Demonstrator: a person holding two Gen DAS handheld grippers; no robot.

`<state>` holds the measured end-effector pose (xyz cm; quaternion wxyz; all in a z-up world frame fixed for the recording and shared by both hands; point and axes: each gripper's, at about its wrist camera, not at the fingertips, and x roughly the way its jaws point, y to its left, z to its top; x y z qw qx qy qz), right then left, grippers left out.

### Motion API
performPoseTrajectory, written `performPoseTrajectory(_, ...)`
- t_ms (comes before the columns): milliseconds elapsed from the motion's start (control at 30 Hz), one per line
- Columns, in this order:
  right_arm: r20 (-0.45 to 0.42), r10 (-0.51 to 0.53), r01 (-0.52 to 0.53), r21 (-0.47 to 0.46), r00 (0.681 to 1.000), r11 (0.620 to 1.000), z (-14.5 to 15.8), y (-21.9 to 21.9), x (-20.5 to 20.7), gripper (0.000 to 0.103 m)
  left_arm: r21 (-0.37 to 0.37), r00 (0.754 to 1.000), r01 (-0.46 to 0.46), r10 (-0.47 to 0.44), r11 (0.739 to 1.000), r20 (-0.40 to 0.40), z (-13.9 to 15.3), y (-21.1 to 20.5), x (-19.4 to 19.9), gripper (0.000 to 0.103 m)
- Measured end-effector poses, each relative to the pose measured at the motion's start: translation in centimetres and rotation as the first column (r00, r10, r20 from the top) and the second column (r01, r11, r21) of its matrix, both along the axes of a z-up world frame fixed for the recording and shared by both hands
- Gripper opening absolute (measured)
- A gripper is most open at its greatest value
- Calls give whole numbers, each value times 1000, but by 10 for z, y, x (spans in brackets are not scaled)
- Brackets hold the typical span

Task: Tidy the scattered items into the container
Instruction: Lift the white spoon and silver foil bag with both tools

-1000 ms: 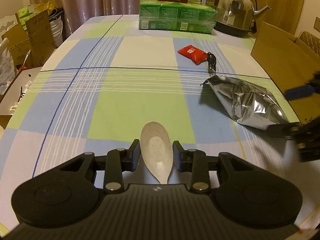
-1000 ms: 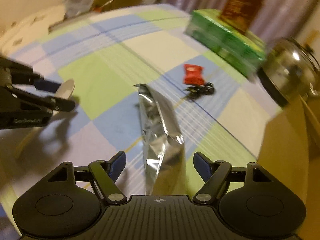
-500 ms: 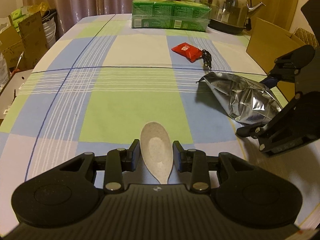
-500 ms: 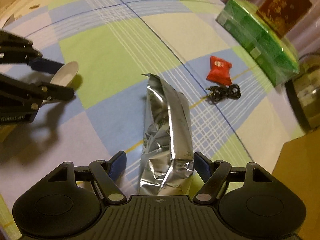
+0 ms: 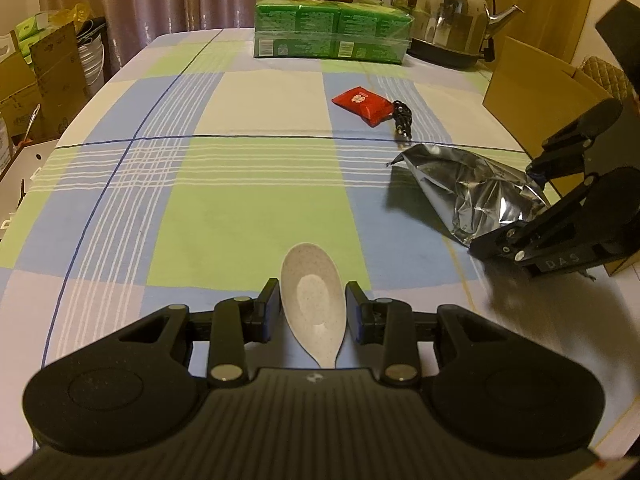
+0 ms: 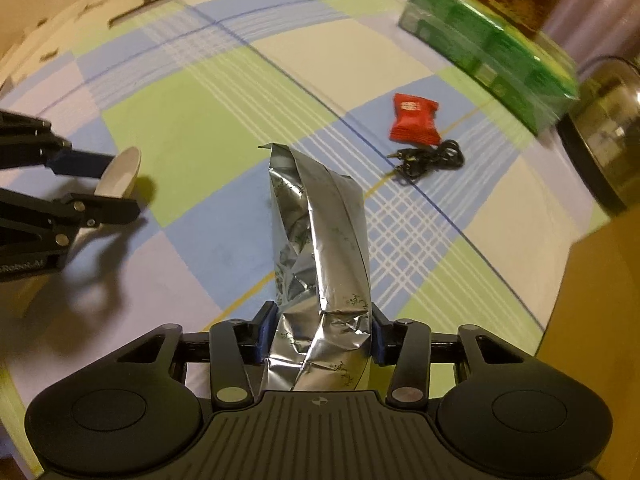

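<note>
Pick-up step: left gripper clamps white spoon; right gripper, jaws just closing, pinches foil bag near end; next: lift, carry right to cardboard box.

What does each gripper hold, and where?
Left gripper: speckled white spoon, by the bowl's sides. Right gripper: crinkled silver foil bag, at its near end.

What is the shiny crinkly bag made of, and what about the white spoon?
The silver bag looks like metallic foil or foil-coated plastic: mirror-bright, with sharp creases that catch the light. The white spoon looks like speckled hard plastic or melamine, though it could be ceramic: smooth, matte, with tiny dark flecks.
</note>
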<state>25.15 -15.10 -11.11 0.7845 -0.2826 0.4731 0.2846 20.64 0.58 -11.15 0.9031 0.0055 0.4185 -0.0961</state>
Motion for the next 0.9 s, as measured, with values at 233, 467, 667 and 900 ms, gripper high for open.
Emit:
performPoseTrajectory(233,-5,-107,107,101,994,989,20,-19,-20,43,2,1000,12,-12,1000,2,6,-4,-7,29)
performPoseTrajectory(467,-6,-154,153,154,988,976,31,-29,-36,43,13,1000,31,-31,999,4,14,-13,-14,29)
performPoseTrajectory(667,0,-190,186,200,982,962,42,-39,-48,43,11,999,41,-41,999,-2,19,-19,-21,29)
performPoseTrajectory(900,-3,-220,216,210,975,953,44,-49,-56,43,7,998,53,-53,999,-21,17,-24,-25,29)
